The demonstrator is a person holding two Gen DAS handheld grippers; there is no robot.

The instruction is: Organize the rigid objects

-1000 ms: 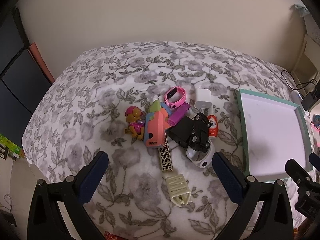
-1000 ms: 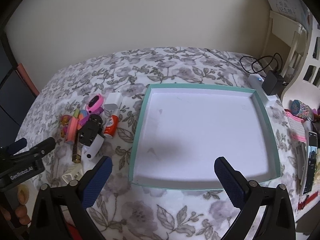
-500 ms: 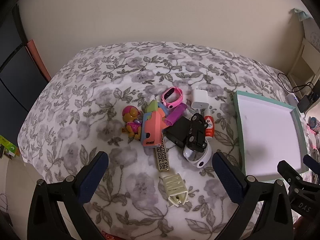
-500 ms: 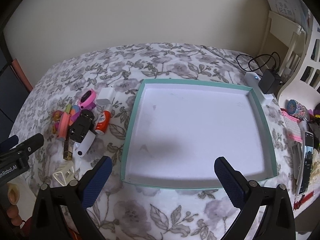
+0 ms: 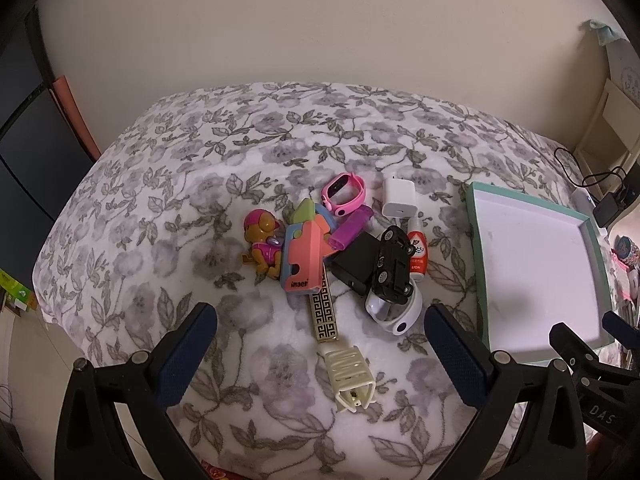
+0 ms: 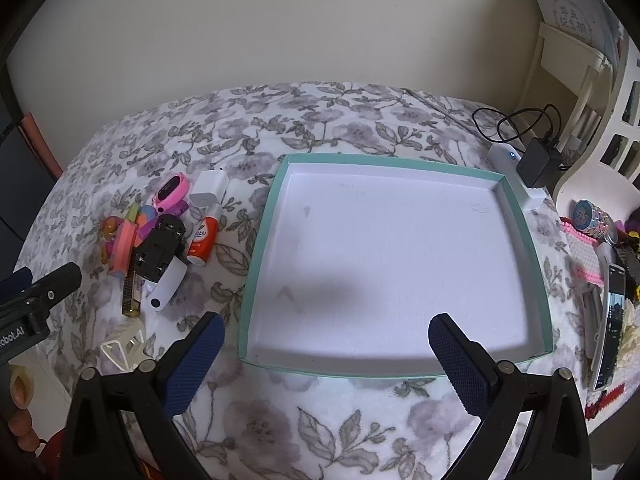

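1. The left tongs (image 5: 320, 344) hang wide open and empty over the near part of the floral bedspread (image 5: 160, 184); the right tongs (image 6: 326, 344) are spread just as wide, holding nothing, above the near edge of the teal-rimmed tray (image 6: 256, 264).
2. Nearest the left tongs lies a cream plastic clip (image 5: 350, 376), with a gold-and-black patterned bar (image 5: 324, 312) just beyond it.
3. Behind these sits the heap of small objects: a white rounded device (image 5: 394, 310) with a black toy car (image 5: 392, 266) lying on top of it, a black box (image 5: 354, 258), a coral and blue block toy (image 5: 302, 256) and a pink puppy figure (image 5: 262, 244) at the heap's left side.
4. Farther back are a small red-and-white bottle (image 5: 417, 250), a purple piece (image 5: 352, 226), a pink watch (image 5: 343, 194) and a white charger plug (image 5: 398, 200).
5. The tray lies to the right of the heap, its white floor bare.
6. Beyond the tray's far right corner, a black adapter (image 6: 538, 162) with a looped cable rests near the wall.
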